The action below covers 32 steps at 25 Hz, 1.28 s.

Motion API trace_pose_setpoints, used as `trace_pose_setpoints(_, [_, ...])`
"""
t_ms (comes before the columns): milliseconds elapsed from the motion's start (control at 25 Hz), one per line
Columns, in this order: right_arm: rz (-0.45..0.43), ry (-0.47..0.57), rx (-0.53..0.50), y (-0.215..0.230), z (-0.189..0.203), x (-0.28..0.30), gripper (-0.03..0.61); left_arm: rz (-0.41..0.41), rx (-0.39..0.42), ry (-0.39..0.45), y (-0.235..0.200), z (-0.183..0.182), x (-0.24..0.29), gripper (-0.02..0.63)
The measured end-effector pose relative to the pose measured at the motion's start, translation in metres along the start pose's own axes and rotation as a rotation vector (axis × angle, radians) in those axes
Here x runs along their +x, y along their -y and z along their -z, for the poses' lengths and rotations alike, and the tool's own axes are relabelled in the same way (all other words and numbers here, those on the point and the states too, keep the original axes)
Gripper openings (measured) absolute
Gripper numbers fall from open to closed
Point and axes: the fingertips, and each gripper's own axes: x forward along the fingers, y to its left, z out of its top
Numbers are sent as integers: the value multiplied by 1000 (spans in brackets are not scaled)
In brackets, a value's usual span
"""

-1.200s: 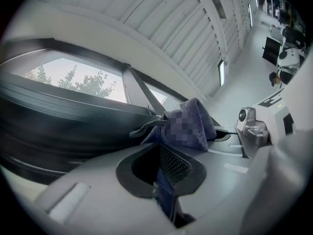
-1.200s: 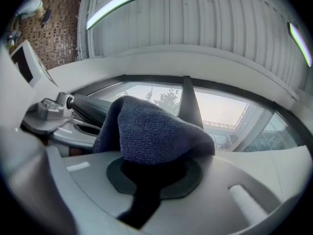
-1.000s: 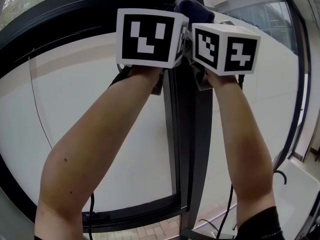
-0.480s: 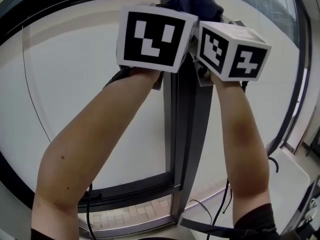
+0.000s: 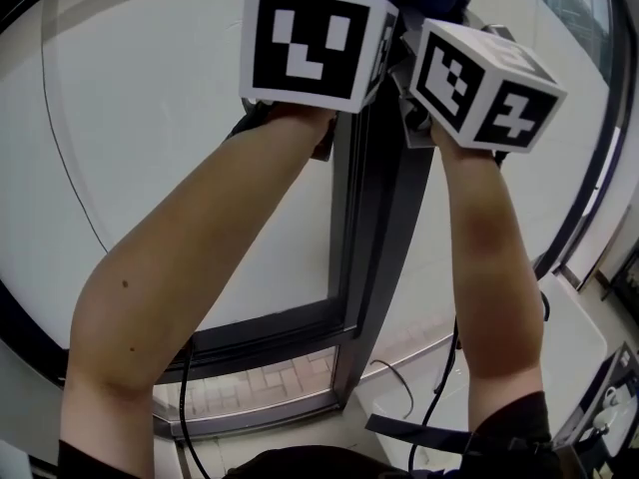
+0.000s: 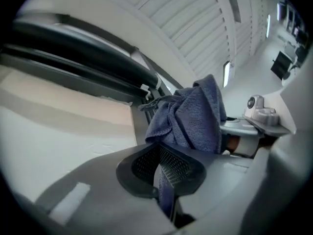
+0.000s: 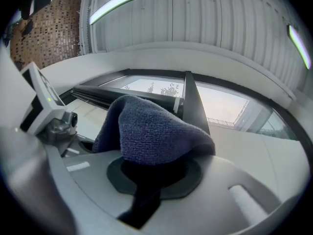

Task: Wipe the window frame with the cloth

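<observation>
Left jaws: on the left gripper (image 6: 165, 173) they are closed to a thin slit, and a strip of the cloth (image 6: 190, 114) is pinched between them.
Right jaws: on the right gripper (image 7: 151, 175) they are closed on the same cloth. Its dark fold drops into the gap, and the bunch mounds over them in the centre of the right gripper view.
Cloth: blue-grey towelling, gathered between the two grippers. In the head view only a dark scrap shows at the top edge, above both grippers.
Cloth and frame: the bunch sits right in front of the vertical bar of the window frame (image 5: 384, 228). The contact itself is covered by the cloth.
Grippers: side by side and almost touching at the top centre of the head view.
Window frame: dark. The bar runs from the top centre down to the lower centre of the head view, where it meets a bottom rail.
Forearms (image 5: 200, 267): bare, reaching up from the bottom edge.
Cables (image 5: 185, 407): black, hanging in the lower part of the head view.
</observation>
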Motion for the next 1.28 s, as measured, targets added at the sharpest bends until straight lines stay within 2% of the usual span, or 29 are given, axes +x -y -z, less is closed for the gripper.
trace_pose_setpoints(200, [-15, -7, 17, -3, 7, -4, 41, -16, 34, 26, 5, 5, -4, -8])
trace_pose_setpoints(400, [-15, -28, 6, -7, 21, -19, 41, -5, -7, 35, 17, 20, -10, -12])
trace_pose_setpoints(640, [-27, -49, 9, -14, 40, -33, 41, -16, 19, 71, 25, 32, -19, -18])
trace_pose_setpoints(1280, [-38, -89, 28, -33, 84, -70, 41, -2, 14, 12, 48, 89, -42, -20])
